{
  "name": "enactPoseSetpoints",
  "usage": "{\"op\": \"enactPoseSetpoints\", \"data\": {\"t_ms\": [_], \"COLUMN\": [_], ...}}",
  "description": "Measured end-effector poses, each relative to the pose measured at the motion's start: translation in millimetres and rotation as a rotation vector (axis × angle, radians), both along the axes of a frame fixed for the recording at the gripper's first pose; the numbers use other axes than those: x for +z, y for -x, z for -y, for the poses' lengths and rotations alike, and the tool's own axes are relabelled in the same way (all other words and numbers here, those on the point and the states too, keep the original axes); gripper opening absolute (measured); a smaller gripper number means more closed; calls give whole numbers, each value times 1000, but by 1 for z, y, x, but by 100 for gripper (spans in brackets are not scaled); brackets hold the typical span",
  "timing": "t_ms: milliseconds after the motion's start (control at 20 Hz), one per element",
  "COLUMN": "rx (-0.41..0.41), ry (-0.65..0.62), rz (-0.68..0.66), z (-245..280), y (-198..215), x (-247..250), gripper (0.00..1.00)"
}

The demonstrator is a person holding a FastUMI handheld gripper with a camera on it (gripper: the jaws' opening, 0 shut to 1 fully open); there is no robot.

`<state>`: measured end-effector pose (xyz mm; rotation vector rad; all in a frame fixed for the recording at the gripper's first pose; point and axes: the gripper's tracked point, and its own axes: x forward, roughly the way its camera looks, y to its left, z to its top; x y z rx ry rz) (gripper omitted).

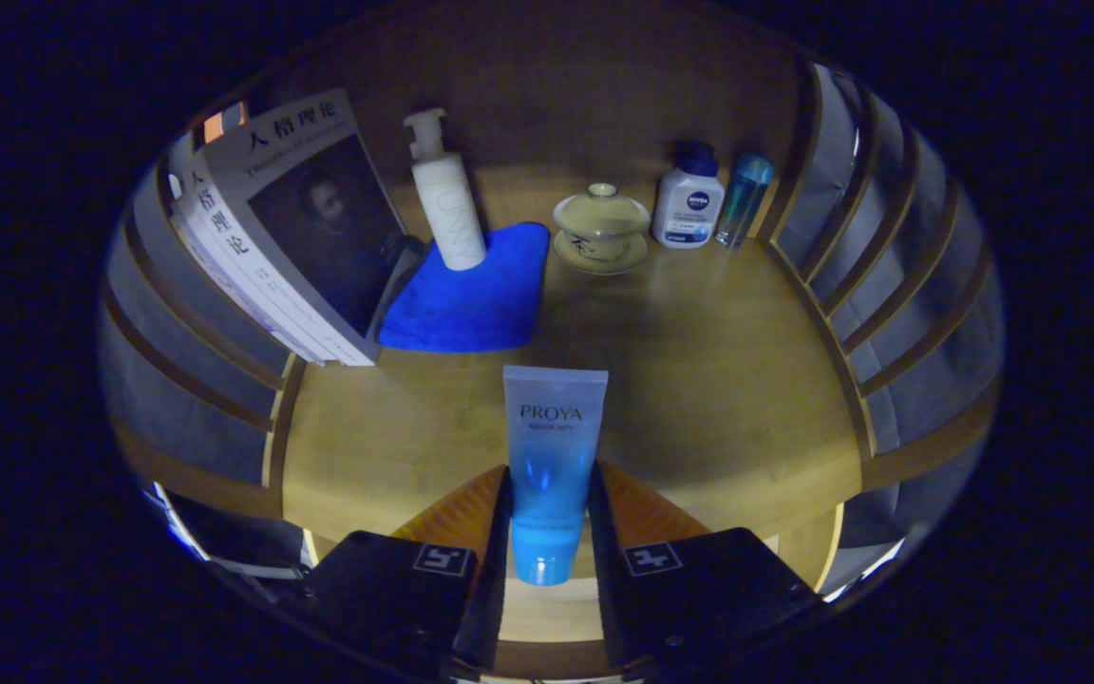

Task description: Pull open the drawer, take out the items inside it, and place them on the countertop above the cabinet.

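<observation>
Now, tongs: we see the tongs (550,532) closed on a blue tube, one finger pressing each side of its lower half.
Tube: the blue tube (552,456) stands upright between the fingers, cap end down, its flat crimped end pointing up; we cannot tell whether the cap touches anything below.
Desk: beyond the tube we see a wooden desk (718,380), with slatted sides rising left and right.
Cloth: a bright blue cloth (485,304) lies flat at the back left of the desk.
Pump bottle: a white pump bottle (447,195) stands on the far edge of the cloth.
Books: a stack of books (291,237) leans against the left slats, just beside the cloth.
Cup: a pale lidded cup (601,228) on a saucer sits near the back, right of the cloth.
Small bottles: a white bottle with a dark cap (689,204) stands right of the cup, a slim teal bottle (744,199) just beside it.
</observation>
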<state>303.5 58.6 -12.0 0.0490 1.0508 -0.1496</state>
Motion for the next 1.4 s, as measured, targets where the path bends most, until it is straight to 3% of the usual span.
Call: {"op": "enactPoseSetpoints", "data": {"t_ms": [300,650,850,1200,1350,1400], "rx": [30,55,88,216,252,260], "ry": [108,57,35,15,-2,-9], "rz": [20,14,24,113,155,175], "z": [14,8,1,-24,-27,-28], "y": [-27,-8,30,116,153,163], "x": [-11,-17,-3,28,31,34], "gripper": [50,60,66,64,81,82]}}
